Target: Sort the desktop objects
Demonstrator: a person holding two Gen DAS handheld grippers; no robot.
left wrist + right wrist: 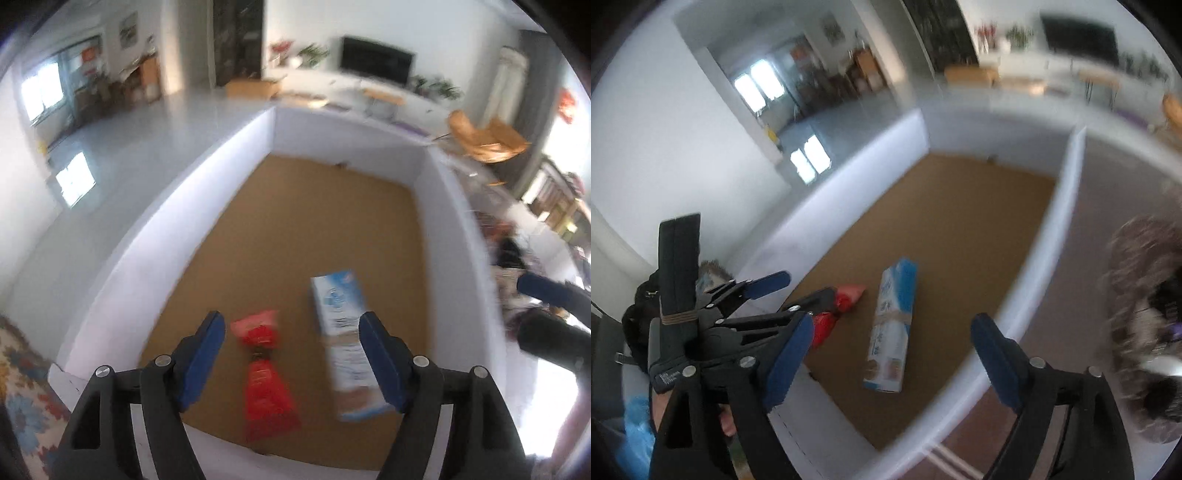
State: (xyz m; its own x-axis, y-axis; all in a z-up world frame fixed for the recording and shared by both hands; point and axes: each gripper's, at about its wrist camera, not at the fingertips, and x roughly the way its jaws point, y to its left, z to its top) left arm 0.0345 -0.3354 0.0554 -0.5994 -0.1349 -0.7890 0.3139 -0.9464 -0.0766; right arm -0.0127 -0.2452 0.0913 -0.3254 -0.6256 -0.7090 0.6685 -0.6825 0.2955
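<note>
both grippers, left gripper (291, 354) and right gripper (892, 350), hang over the white bin (236, 155), fingers apart and empty; next, lift clear without nudging the red packet (264, 365) beside the blue carton (345, 339).

Daylight glaring through windows (40, 94), reflecting off floor; motion blur smearing everything; fisheye bending, darkening edges.

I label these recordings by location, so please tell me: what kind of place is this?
Most likely a living room in a home. A flat television stands on a long white cabinet with potted plants, and a patterned rug lies on the floor. The sorting is done in a white-walled box.
</note>
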